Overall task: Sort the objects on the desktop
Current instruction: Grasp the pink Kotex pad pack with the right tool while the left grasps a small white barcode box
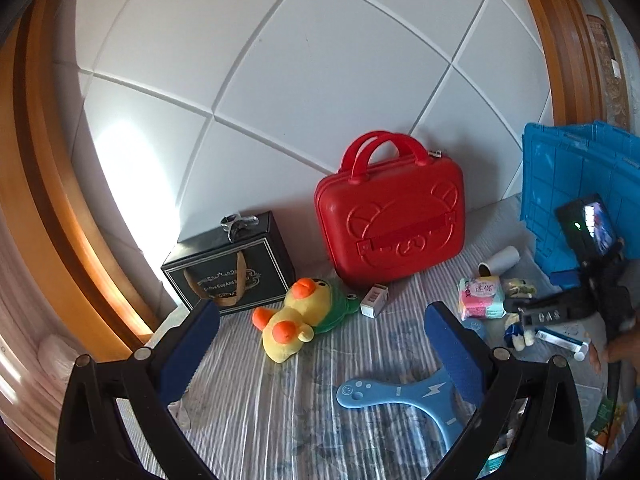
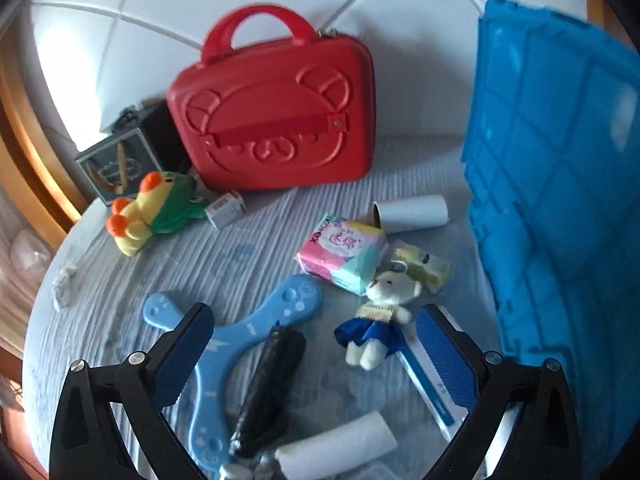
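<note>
The black gift box [image 1: 230, 266] at centre left of the left wrist view carries gold lettering that reads "Coffee Cup And", the rest hidden behind its strap. In the right wrist view, the pink pack [image 2: 344, 252] near centre shows "KOTEX" along its edge, plus Chinese characters too blurred to read.
</note>
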Action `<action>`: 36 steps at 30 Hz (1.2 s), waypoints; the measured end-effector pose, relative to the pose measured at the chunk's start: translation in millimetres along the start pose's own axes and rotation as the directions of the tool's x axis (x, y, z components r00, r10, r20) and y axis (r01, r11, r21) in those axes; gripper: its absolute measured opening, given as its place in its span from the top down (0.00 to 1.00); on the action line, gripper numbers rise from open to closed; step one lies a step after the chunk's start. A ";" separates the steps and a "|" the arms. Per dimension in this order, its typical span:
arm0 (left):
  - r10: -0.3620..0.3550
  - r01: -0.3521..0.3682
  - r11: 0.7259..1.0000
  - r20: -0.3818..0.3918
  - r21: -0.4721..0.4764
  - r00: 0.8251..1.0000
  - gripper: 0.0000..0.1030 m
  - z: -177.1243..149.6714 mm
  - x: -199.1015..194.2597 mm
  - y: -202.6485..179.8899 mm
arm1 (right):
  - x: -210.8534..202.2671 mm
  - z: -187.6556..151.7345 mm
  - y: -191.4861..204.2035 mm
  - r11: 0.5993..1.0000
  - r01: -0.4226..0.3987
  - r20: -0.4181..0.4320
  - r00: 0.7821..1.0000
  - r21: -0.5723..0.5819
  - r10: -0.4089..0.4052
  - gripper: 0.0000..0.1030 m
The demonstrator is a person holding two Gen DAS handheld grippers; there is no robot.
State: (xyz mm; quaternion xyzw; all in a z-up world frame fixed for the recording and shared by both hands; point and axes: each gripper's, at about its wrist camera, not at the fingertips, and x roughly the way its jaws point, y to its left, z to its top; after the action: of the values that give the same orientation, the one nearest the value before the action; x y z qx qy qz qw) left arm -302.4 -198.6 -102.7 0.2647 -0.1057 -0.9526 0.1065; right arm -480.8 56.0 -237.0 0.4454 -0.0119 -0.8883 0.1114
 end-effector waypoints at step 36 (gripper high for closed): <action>-0.230 0.335 0.902 -0.353 0.273 0.907 0.38 -45.2 363.4 -95.5 | 179.8 9.8 -30.8 0.993 0.106 -0.197 0.976 0.053 -0.093 0.12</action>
State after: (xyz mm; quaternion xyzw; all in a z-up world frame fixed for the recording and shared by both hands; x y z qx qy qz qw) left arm -596.9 -208.0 -340.3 0.4383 -0.2042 -0.8729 -0.0646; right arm -598.4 47.7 -376.6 0.5331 -0.0069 -0.8444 0.0532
